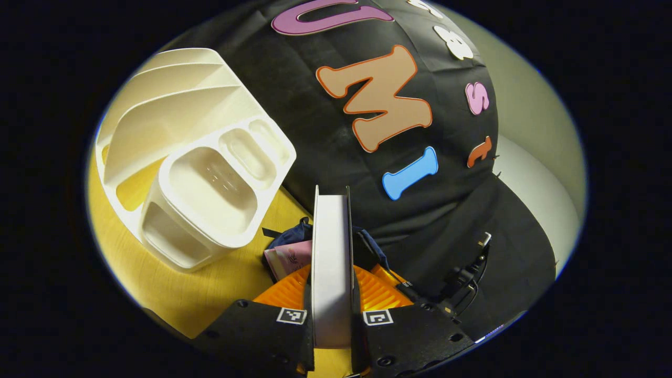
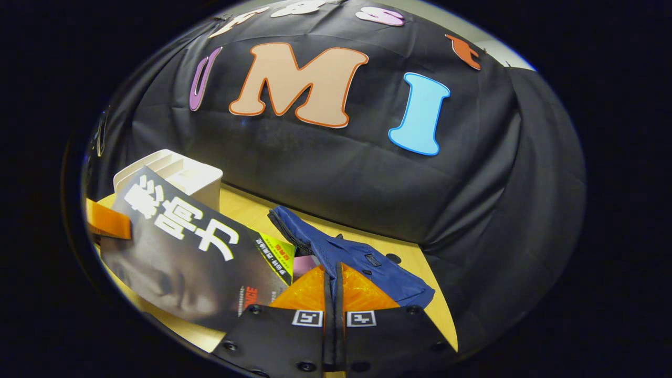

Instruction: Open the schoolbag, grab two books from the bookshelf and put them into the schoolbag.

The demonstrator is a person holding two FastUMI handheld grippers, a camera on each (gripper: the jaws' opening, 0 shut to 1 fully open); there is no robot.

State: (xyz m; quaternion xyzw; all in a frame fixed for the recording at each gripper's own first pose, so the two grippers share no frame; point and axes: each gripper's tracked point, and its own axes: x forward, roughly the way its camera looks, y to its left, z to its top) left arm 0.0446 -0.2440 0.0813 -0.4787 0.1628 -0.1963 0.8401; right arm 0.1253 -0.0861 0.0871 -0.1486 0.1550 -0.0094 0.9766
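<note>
Left gripper view is showing the left gripper (image 1: 332, 310) clamping a book (image 1: 332, 262) edge-on above the blue schoolbag (image 1: 294, 236), beside the white bookshelf (image 1: 199, 157). In the right gripper view, the right gripper (image 2: 334, 304) is pinching the schoolbag's edge (image 2: 336, 247), fingers nearly together.

Left gripper (image 1: 333, 294): my fingers press both faces of an upright, white-edged book (image 1: 332, 262), held edge-on.
Right gripper (image 2: 334, 286): my fingers are pinched together on the dark blue fabric schoolbag (image 2: 362, 262) edge.
</note>
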